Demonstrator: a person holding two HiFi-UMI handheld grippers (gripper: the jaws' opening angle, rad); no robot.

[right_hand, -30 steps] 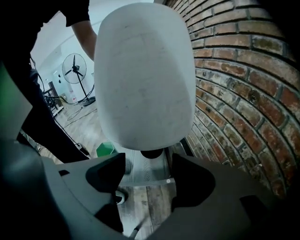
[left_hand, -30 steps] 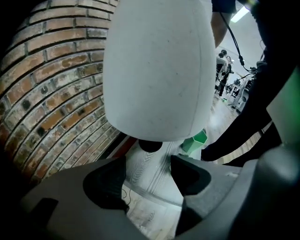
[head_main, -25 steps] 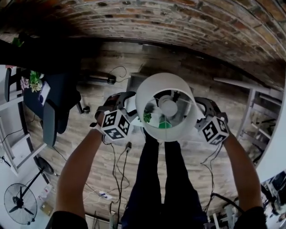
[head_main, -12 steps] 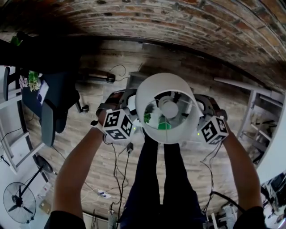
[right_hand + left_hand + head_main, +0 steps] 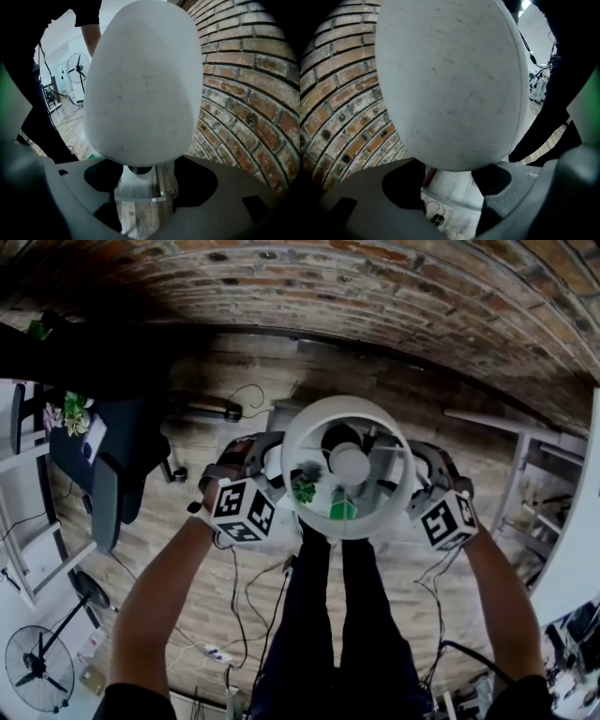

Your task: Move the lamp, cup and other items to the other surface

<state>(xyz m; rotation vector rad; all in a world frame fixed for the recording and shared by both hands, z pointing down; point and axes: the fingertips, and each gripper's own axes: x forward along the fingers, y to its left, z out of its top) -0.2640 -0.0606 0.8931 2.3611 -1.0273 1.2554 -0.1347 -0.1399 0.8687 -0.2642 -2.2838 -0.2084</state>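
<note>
1. At the far left of the head view, a standing fan (image 5: 37, 667) and a dark chair (image 5: 117, 460) sit on the wooden floor (image 5: 216, 568), with a brick wall (image 5: 375, 287) across the top.
2. The left gripper (image 5: 265, 457) sits against the left side of the lamp. In its own view the jaws are spread, with floor showing through the gap. The shade's wall bulges over both jaws without being pinched.
3. The lamp (image 5: 292, 460) is up in the air in front of the person, over the floor and between the two grippers. Its shade is white, rounded and faintly scuffed, with an open top. A round white bulb (image 5: 349, 463) shows inside the ring.
4. The right gripper (image 5: 424, 463) is against the shade's right side. Its jaws are also apart. A dark neck (image 5: 140, 168) under the shade hangs in the gap, clear of both jaws.
</note>
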